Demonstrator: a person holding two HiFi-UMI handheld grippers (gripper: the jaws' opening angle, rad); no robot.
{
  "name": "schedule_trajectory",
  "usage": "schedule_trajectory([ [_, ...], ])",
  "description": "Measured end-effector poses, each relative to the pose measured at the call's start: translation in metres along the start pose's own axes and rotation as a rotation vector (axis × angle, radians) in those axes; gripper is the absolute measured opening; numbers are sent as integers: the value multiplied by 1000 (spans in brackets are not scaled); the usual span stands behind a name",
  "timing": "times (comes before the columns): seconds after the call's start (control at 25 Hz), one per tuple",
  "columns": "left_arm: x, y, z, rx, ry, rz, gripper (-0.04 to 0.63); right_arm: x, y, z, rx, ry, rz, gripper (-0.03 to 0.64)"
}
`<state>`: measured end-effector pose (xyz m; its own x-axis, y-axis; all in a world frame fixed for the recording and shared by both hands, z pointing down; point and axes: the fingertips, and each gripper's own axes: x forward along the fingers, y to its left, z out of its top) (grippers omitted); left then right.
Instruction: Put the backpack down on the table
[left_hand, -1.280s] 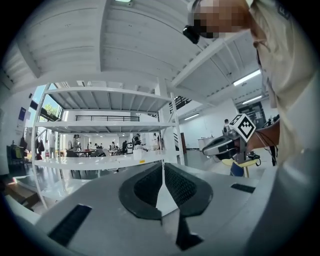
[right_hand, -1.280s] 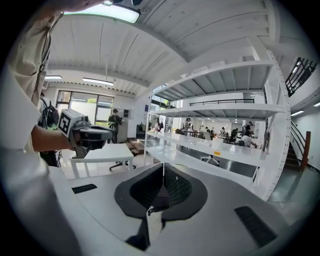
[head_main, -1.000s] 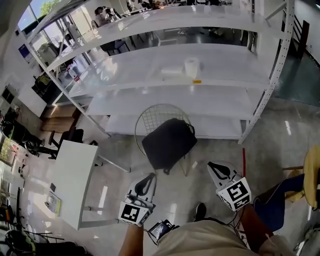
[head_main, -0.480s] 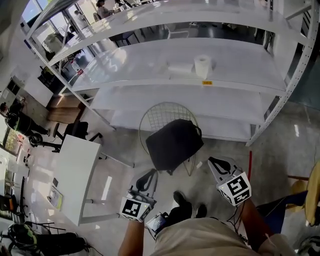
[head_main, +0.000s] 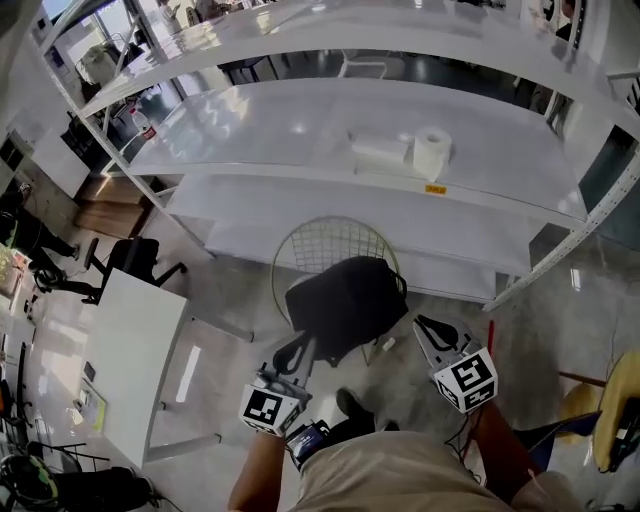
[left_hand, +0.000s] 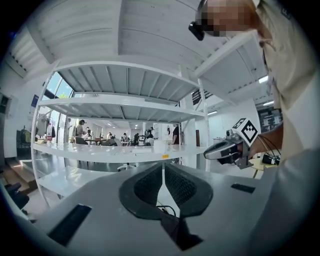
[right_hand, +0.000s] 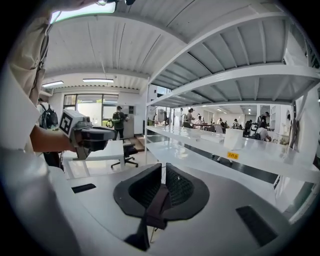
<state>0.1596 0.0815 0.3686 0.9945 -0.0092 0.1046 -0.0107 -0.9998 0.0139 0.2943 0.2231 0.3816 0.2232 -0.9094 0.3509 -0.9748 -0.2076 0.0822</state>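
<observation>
A white shelving rack (head_main: 300, 120) spans the back, with a white table (head_main: 130, 350) at the left. In front of the rack stands a wire chair (head_main: 325, 245), and the black backpack (head_main: 345, 305) rests on its seat. Near the backpack's front edge, the left gripper (head_main: 300, 348) and right gripper (head_main: 422, 324) both have their jaws pressed together.

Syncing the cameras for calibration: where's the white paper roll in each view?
Head view: paper roll upper right of centre, on the shelf.
Left gripper view: paper roll small, near centre.
Right gripper view: paper roll right of centre.
Shared landmark: yellow tag on the shelf edge just under the roll, in all three views.
</observation>
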Motion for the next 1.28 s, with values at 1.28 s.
schedule_trajectory([
  [1.28,314,104,-239,-44,424,-224,183,249,-151,-240,285,373,9,176],
])
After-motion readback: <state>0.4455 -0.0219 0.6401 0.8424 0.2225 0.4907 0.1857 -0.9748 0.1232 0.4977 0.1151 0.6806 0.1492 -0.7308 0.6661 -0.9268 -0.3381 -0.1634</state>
